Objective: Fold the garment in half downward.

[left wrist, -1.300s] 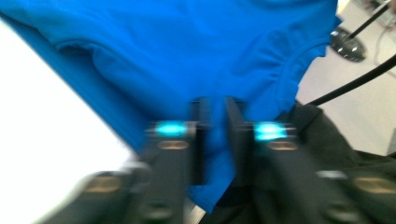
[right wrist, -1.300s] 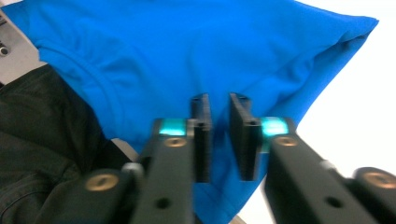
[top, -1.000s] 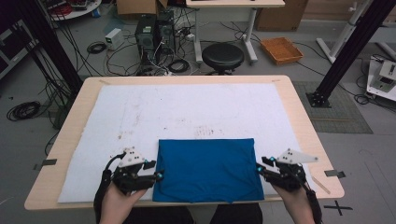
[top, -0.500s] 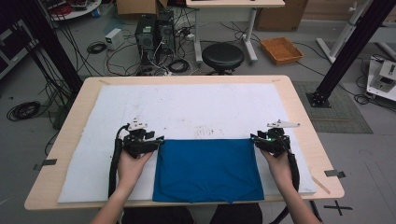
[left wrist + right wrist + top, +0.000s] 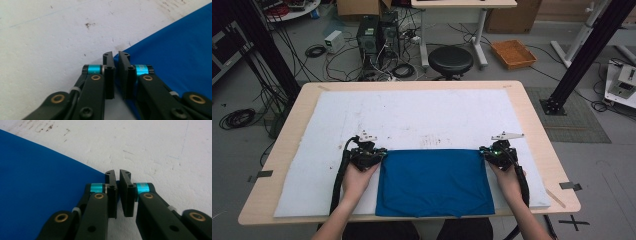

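High view, cloth: a blue cloth [image 5: 434,181] is spread flat on the white mat [image 5: 412,120] at the near edge of the wooden table [image 5: 537,125], between the two hands.
High view, left gripper: the left gripper [image 5: 379,155] is set at the cloth's far left corner, held by the person's left hand [image 5: 357,177].
High view, right gripper: the right gripper [image 5: 486,151] is set at the far right corner, held by the right hand [image 5: 508,177].
Left gripper view: the jaws have just been closing and are seen drawn nearly together, with the blue corner [image 5: 115,58] pinched between them; the stained mat [image 5: 50,37] is seen beyond.
Right gripper view: the jaws have just been closing and are clamped narrowly on the cloth's corner tip [image 5: 116,182]; the cloth [image 5: 37,182] is spread to the left, the mat [image 5: 162,150] to the right.
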Demonstrator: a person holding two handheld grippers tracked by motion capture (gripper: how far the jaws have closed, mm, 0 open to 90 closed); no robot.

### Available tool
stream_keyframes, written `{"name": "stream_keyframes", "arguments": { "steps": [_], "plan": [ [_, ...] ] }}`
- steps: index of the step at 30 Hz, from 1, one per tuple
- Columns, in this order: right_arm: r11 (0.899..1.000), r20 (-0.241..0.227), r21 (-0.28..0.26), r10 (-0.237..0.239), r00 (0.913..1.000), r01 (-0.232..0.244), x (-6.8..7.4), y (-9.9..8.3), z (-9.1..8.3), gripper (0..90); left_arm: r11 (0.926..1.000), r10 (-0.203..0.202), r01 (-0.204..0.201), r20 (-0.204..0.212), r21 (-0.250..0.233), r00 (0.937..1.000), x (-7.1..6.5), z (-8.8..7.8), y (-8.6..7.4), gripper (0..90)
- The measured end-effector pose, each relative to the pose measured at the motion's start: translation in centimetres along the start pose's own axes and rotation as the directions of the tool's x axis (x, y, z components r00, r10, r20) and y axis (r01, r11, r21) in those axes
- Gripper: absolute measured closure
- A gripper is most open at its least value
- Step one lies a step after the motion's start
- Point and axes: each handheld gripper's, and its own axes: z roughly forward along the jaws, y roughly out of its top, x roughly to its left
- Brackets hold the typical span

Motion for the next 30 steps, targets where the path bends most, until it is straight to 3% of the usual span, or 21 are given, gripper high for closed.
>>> {"name": "stream_keyframes", "arguments": {
  "steps": [5,13,19,28,30],
  "plan": [
    [1.000,0.008,-0.023,-0.019,0.9998,0.019,-0.3,0.5,-0.1,88.0,0.9996,-0.027,0.027,0.011,-0.009,0.9996,0.8,0.2,0.2,87.2],
    [0.998,0.006,-0.054,-0.024,0.9997,0.024,-1.2,2.9,1.2,87.9,0.9998,-0.005,0.004,-0.037,-0.022,0.9993,2.4,1.3,1.9,87.3],
    [0.999,0.015,-0.044,-0.020,0.9997,0.020,-2.1,4.5,2.8,88.0,0.9996,-0.008,0.007,-0.060,-0.026,0.9981,3.4,2.3,3.0,87.2],
    [0.999,0.028,-0.035,-0.035,0.9990,0.035,-2.3,5.2,3.7,87.8,0.9994,0.002,-0.005,-0.073,-0.034,0.9973,3.6,2.7,3.3,86.9],
    [0.998,0.044,-0.045,-0.045,0.9980,0.047,-2.1,5.2,3.5,80.7,0.9992,0.000,-0.003,-0.081,-0.040,0.9967,3.6,2.6,3.3,82.9]
  ]
}}
